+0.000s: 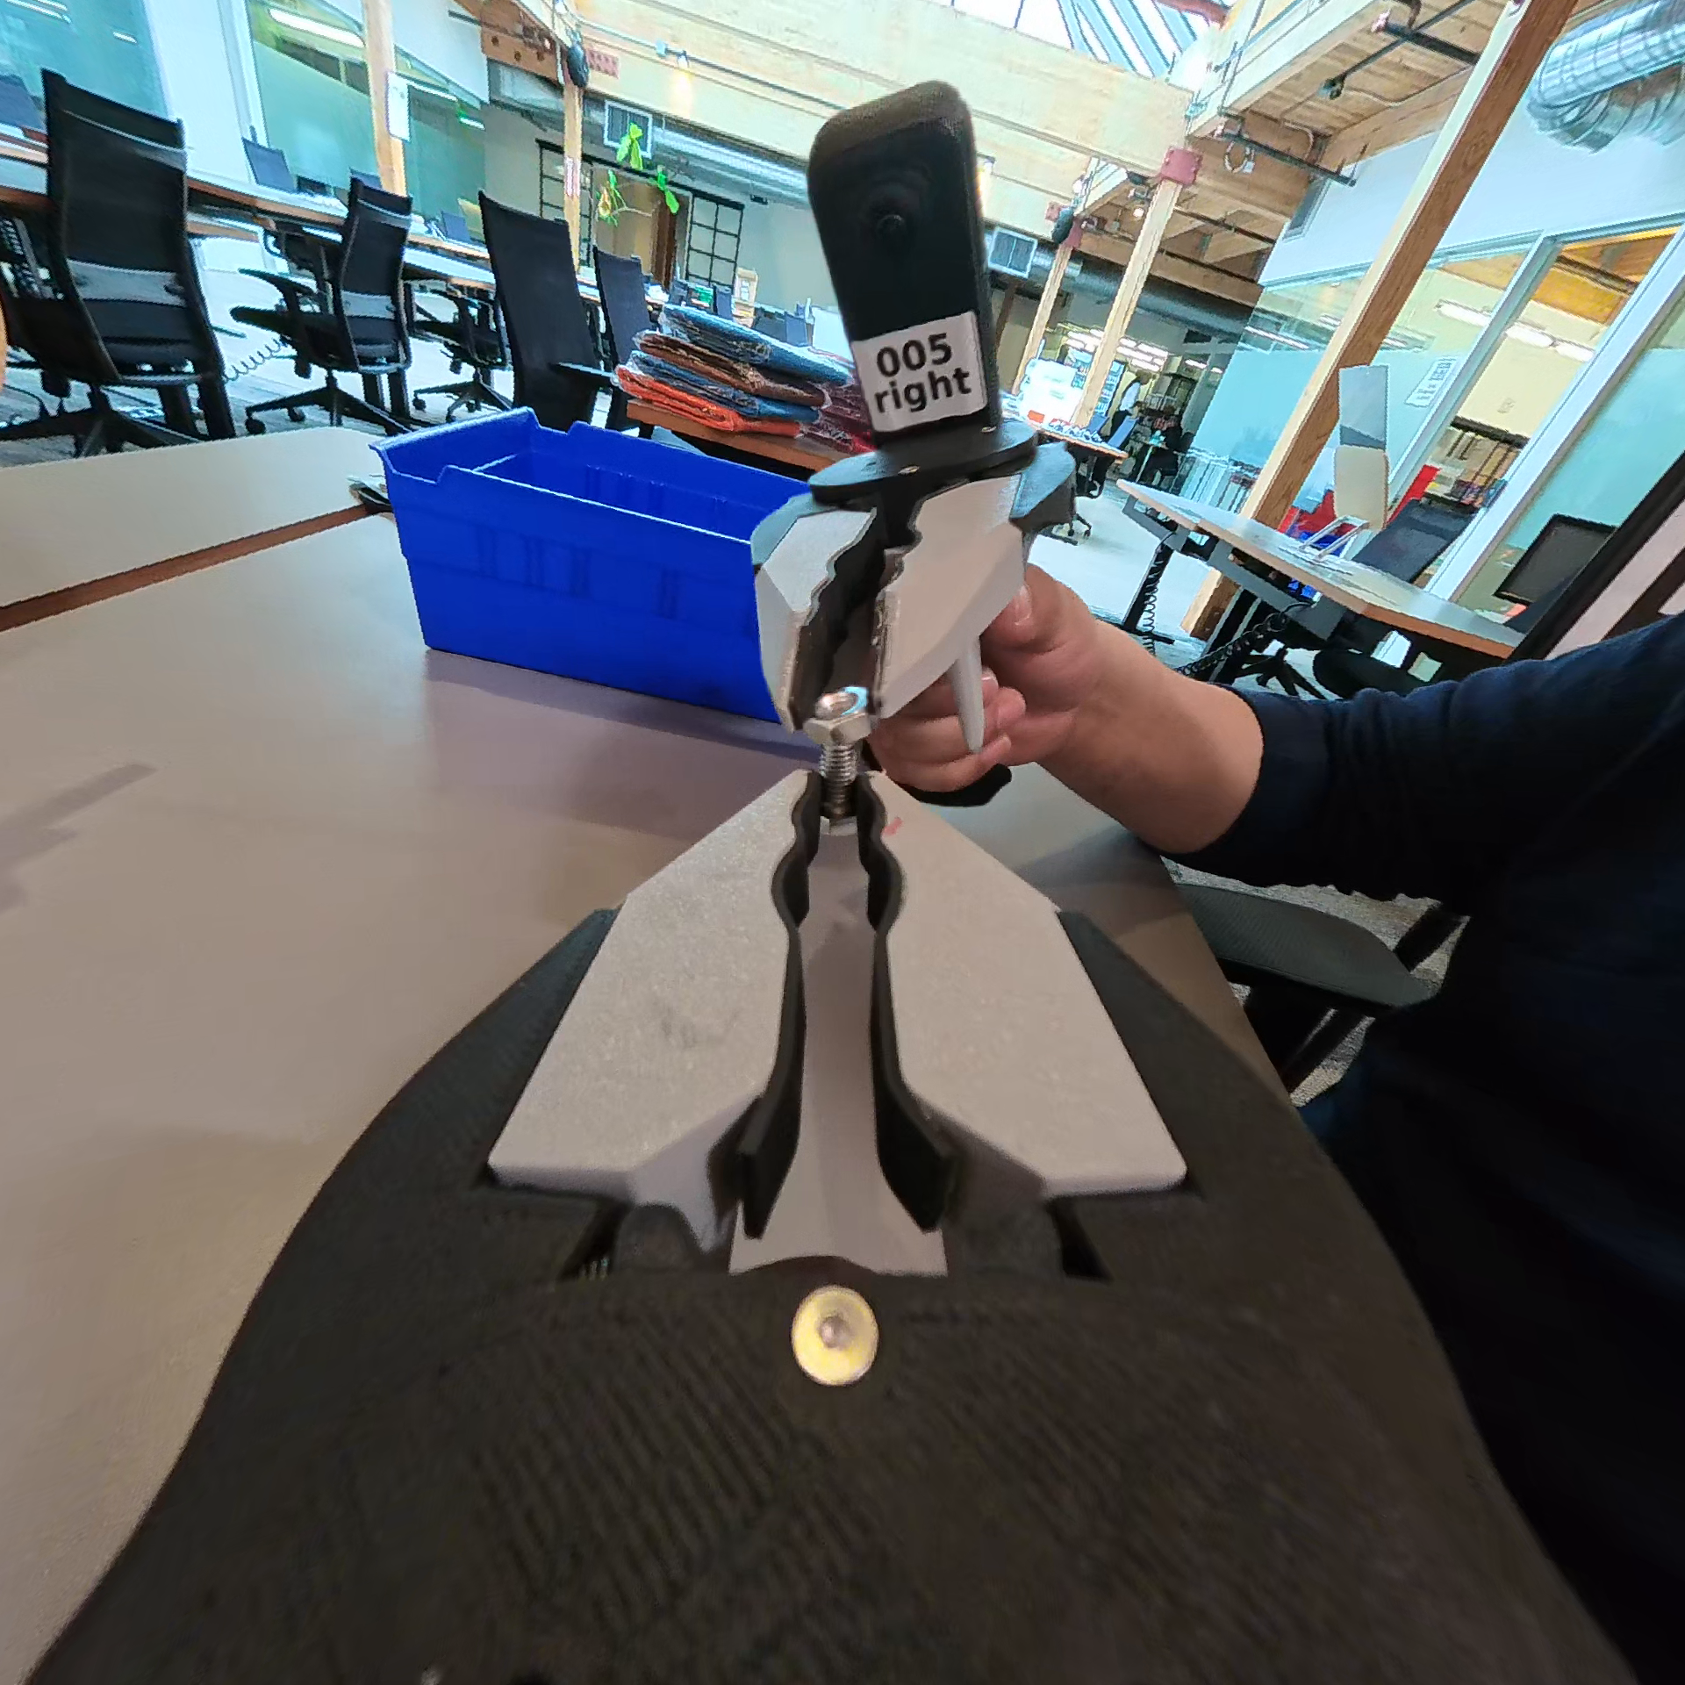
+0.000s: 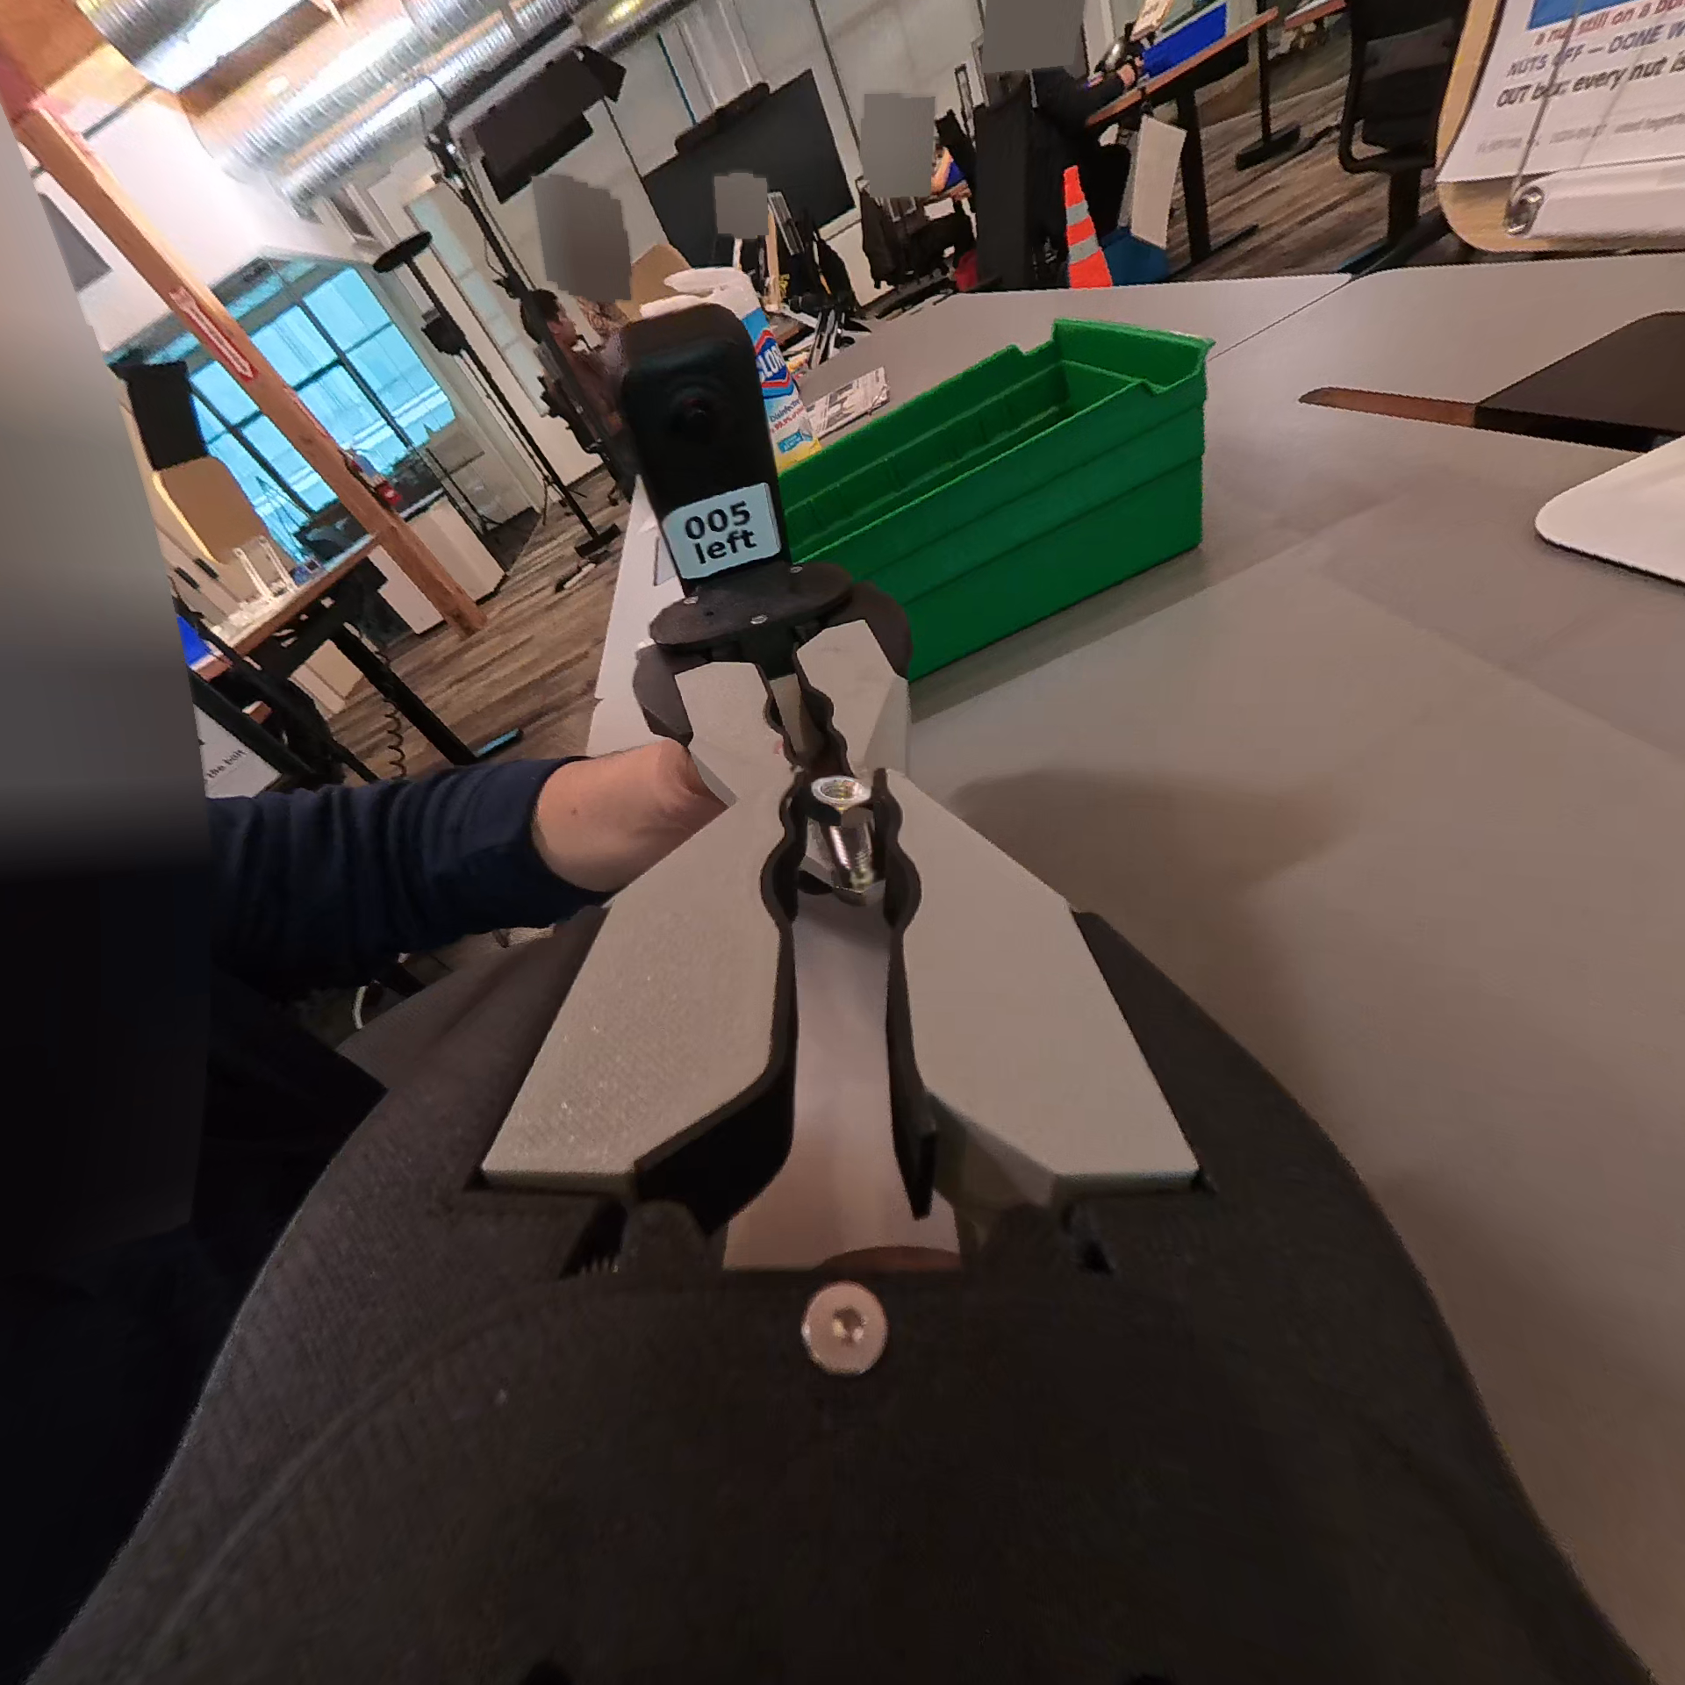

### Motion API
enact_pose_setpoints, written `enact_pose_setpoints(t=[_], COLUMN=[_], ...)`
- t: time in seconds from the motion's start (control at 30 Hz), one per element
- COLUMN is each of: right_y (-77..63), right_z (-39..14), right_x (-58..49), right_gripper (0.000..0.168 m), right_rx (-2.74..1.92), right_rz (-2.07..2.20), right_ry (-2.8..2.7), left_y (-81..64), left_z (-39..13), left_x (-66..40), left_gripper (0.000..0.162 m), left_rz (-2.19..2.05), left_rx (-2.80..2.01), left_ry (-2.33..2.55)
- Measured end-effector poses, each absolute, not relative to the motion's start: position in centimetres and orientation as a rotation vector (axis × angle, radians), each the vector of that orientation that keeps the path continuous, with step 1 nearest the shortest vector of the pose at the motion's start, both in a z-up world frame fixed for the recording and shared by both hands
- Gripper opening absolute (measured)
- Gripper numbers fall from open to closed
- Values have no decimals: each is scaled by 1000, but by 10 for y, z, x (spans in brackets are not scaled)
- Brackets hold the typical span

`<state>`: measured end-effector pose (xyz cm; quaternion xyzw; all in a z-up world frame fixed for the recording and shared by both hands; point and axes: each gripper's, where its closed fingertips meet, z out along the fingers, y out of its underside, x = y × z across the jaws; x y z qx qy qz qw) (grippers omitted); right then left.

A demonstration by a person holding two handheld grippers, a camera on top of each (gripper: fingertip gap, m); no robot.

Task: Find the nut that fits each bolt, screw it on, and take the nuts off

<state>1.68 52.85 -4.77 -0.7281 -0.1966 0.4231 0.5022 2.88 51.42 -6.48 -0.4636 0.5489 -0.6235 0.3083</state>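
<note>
A silver bolt (image 1: 835, 770) with a hex nut (image 1: 840, 726) on its thread is held in the air between both grippers, above the grey table (image 1: 273, 821). My left gripper (image 1: 834, 807) is shut on the lower end of the threaded shaft. My right gripper (image 1: 843, 707) comes down from above, tilted, and is shut on the nut. In the right wrist view the nut (image 2: 839, 791) sits between my right gripper's (image 2: 839, 802) tips, with the bolt's end (image 2: 852, 857) showing between the fingers. The left gripper (image 2: 807, 743) is just beyond it, tip to tip.
A blue bin (image 1: 584, 565) stands on the table behind the grippers. A green bin (image 2: 1003, 492) stands at the far side, with a wipes canister (image 2: 775, 383) behind it. A white flat object (image 2: 1623, 520) lies at the right. A person's hand (image 1: 1030, 693) holds the right gripper. Only a small space, under 4 cm, lies between the two pairs of fingers. Both grippers' tips are roughly 35 centimetres from the white flat object (image 2: 1623, 520).
</note>
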Motion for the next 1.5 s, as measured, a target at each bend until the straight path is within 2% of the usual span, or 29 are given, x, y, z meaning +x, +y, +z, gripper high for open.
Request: enact_pose_setpoints(t=[1.5], right_y=[525], right_z=[-53], right_x=[18], right_gripper=[11], right_rx=[-1731], right_rz=[853], right_ry=[-547], left_y=[513], left_z=[-68], left_x=[29], left_gripper=[5], left_rz=[-1537], left_rx=[-1164], left_ry=[1491])
